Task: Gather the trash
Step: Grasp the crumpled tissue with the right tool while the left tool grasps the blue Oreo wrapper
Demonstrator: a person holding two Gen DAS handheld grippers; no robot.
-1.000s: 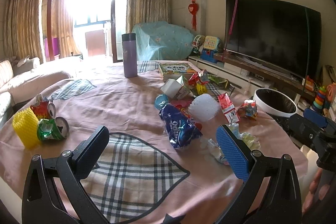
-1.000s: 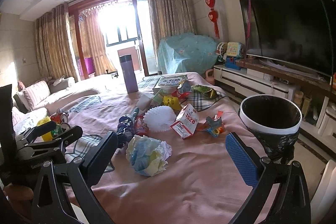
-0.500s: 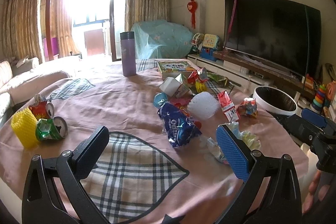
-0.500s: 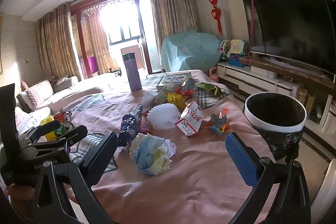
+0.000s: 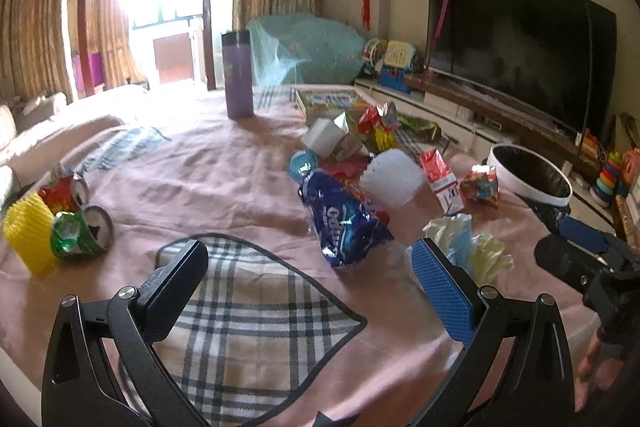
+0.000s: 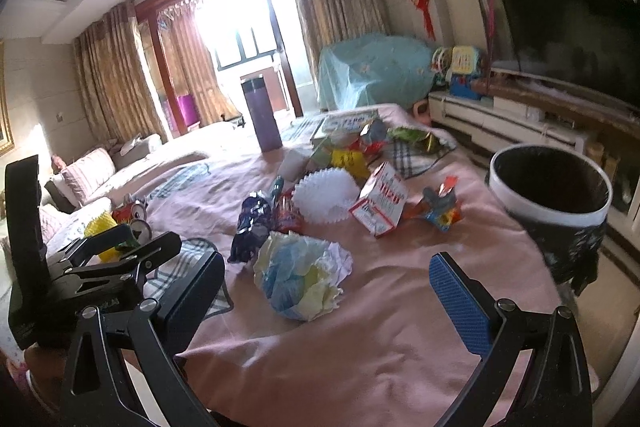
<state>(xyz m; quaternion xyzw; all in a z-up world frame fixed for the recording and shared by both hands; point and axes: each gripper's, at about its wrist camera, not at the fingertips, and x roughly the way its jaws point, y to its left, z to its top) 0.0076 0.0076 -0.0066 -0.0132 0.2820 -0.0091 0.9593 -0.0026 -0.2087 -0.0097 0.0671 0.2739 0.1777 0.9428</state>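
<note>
At the far left of the worktop [image 5: 224,179], under its pink cloth, a yellow ribbed foam sleeve [image 5: 28,231] stands beside a crushed green can [image 5: 80,231] and a red can [image 5: 64,191].

The left claw [image 5: 308,283] is held low and level over a plaid leaf-shaped mat [image 5: 256,311] at the near edge, its fingers spread wide with nothing between them. Seen from the right wrist camera, it sits at the lower left with part of a hand [image 6: 40,359] beneath it.

Toward the middle, a purple flask [image 5: 239,81] stands upright at the far side. Nearer lies a blue snack bag [image 5: 344,223] with white lettering too curled to read. Just behind it are a white frilled foam net [image 5: 394,183], a white cube-shaped box [image 5: 322,137] and a heap of shiny wrappers [image 5: 380,127].

A red-and-white carton [image 6: 380,203] lies tilted near the net; its red print looks like numbers, though I cannot read it for sure. A crumpled foil wrapper [image 6: 440,207] lies just to its right.

The right claw [image 6: 328,291] is also held level and wide open, gripping nothing. A crumpled wad of blue, yellow and white paper [image 6: 300,279] lies on the cloth just ahead, between the lines of its fingers and untouched.

At the right, off the worktop's edge, stands a round bin [image 6: 552,211] with a white rim and black liner. A dark television [image 5: 520,55] hangs on the wall behind.
</note>
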